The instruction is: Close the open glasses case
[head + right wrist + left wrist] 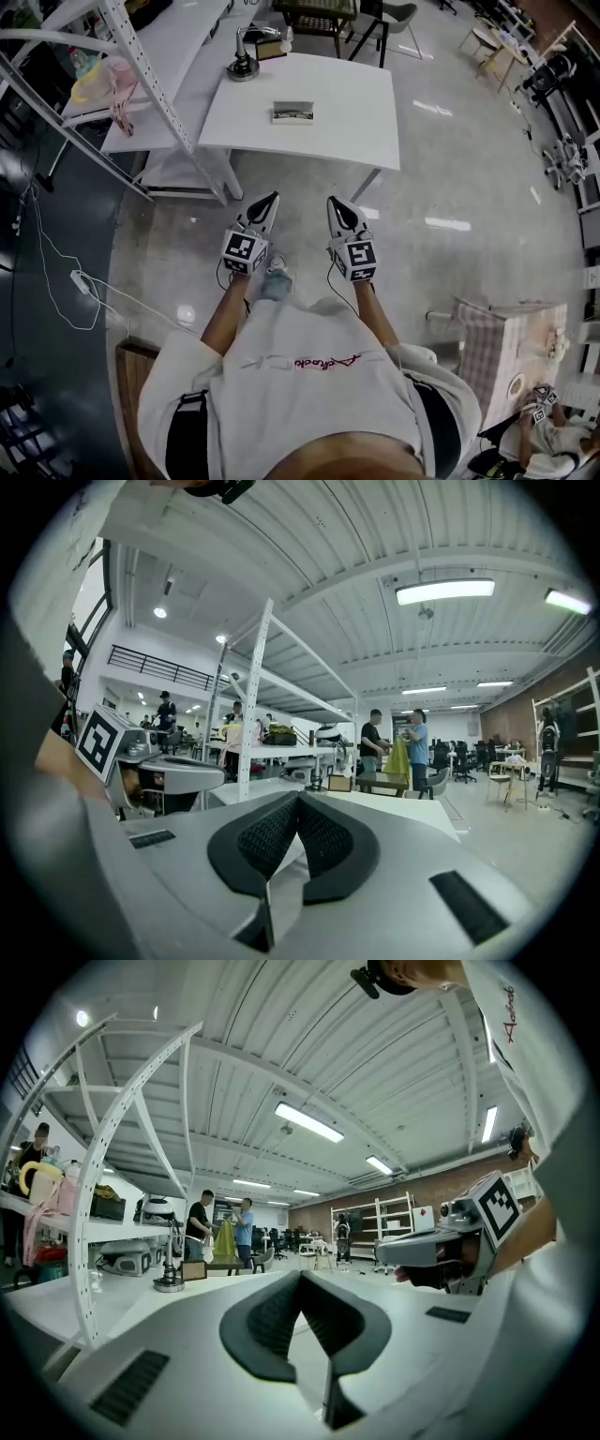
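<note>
Case (pixel 292 113): open, mid table (pixel 347 103), well ahead of both grippers. L gripper (pixel 272 199), R gripper (pixel 332 201): jaws together, empty, short of table. Risk: one-sided push w/ shut tips may slide case, not fold lid.

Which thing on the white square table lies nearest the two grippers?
The open pale glasses case, lying flat and alone in the middle; the black-based lamp and small brown box stand at the far left corner.
</note>
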`<state>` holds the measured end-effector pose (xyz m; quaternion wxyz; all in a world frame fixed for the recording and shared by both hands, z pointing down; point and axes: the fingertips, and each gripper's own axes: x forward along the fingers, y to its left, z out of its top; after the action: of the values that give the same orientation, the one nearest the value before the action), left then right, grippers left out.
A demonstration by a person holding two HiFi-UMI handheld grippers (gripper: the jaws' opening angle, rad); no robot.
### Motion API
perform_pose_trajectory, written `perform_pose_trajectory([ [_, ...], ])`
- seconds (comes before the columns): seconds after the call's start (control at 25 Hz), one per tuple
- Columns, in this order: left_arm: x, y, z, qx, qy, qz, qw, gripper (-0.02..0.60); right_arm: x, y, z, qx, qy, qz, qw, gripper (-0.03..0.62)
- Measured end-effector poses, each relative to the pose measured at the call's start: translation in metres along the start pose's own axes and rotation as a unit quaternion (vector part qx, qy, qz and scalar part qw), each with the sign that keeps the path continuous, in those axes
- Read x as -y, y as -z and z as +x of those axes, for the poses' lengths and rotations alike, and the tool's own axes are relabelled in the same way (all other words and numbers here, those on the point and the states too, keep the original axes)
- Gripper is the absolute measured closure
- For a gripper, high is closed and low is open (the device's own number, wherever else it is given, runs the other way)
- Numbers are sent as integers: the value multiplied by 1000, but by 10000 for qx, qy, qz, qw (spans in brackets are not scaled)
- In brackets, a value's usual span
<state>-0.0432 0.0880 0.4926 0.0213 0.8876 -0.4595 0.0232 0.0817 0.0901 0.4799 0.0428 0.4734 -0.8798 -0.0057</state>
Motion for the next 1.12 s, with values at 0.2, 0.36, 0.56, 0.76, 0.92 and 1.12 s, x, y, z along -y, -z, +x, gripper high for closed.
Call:
perform_pose_trajectory([
  [0.2, -43, -14, 39, 23, 64, 8, 10000, 563, 19, -13, 55, 16, 27, -13, 10000, 571],
  [0.36, -80, -19, 67, 6, 92, -18, 10000, 563, 30, -24, 100, 54, 32, -51, 10000, 571],
  [0.56, -117, -23, 100, 11, 163, -18, 9999, 563, 48, -28, 144, 57, 176, -72, 9998, 571],
  [0.76, -138, -20, 127, -28, 330, -11, 9994, 563, 64, -26, 169, 54, 374, -27, 9993, 571],
  [0.92, -146, -15, 138, -104, 420, -48, 9991, 563, 70, -18, 179, -35, 458, 27, 9989, 571],
  [1.12, -150, -5, 147, -183, 447, -124, 9988, 563, 75, -10, 186, -94, 479, 42, 9988, 571],
])
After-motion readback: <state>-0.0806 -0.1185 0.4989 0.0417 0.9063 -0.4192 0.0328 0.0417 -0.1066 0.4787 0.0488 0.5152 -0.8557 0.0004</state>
